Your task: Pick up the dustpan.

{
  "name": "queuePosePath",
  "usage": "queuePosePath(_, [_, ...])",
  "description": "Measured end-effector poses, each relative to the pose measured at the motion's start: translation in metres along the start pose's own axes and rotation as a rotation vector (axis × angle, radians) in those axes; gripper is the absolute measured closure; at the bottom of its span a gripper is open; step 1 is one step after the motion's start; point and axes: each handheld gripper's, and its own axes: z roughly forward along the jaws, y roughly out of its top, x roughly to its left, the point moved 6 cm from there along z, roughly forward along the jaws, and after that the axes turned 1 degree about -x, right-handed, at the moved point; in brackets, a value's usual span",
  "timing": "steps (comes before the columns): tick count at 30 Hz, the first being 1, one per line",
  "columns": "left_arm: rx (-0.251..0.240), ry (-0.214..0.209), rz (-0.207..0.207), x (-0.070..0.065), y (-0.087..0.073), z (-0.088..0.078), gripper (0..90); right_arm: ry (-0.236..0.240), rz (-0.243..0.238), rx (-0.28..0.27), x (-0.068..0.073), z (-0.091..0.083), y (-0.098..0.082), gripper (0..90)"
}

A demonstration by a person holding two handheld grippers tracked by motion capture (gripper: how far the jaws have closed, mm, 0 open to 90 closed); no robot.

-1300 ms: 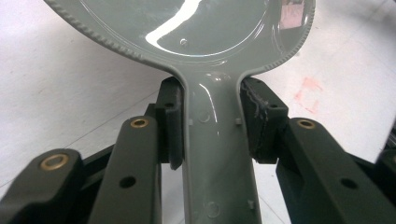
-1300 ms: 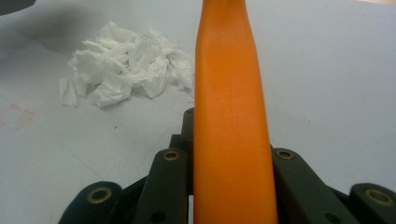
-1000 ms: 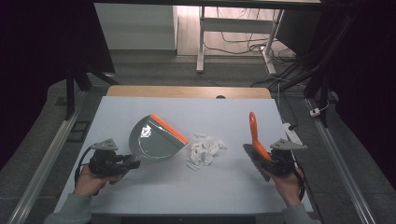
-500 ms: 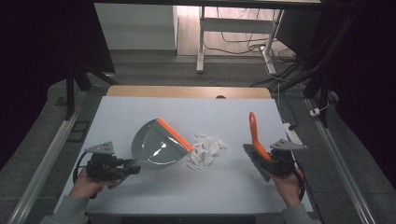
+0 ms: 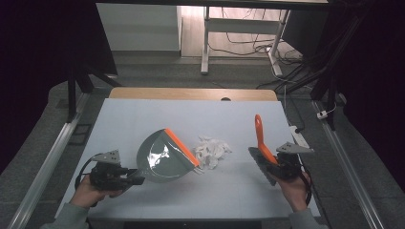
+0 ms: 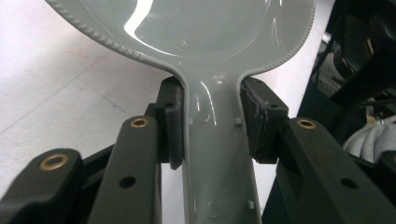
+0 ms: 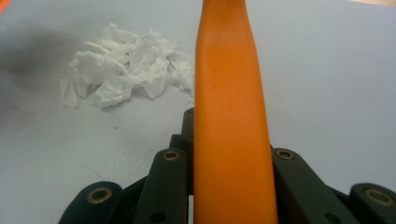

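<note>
On the table's near half, left gripper is clamping the grey dustpan by its handle beside the shredded paper pile; right gripper is gripping the orange brush. Sweeping step pending: brush probably needs lowering behind the paper.

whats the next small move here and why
Probably bring the brush in the right hand-held gripper toward the paper scraps. They lie just off the dustpan lip, which the left hand-held gripper grips by its handle.

Glossy plastic dustpan, crumpled paper
</note>
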Motion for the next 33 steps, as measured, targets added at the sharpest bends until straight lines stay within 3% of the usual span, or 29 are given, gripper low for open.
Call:
queuePosePath(7, [0.057, -0.020, 0.020, -0.003, -0.004, 0.009, 61.7, 0.000, -0.001, 0.002, 0.000, 0.000, 0.000, 76.4])
queuePosePath(17, [0.155, -0.016, 0.041, -0.007, -0.011, 0.024, 61.7, -0.002, 0.001, 0.004, 0.000, 0.001, 0.000, 76.4])
queuePosePath(26, [0.198, -0.032, 0.049, -0.009, -0.015, 0.031, 61.7, 0.000, -0.002, 0.009, 0.001, 0.002, -0.001, 76.4])
queuePosePath(33, [0.202, -0.031, 0.041, -0.009, -0.015, 0.031, 61.7, 0.002, 0.007, -0.004, 0.001, 0.003, 0.001, 76.5])
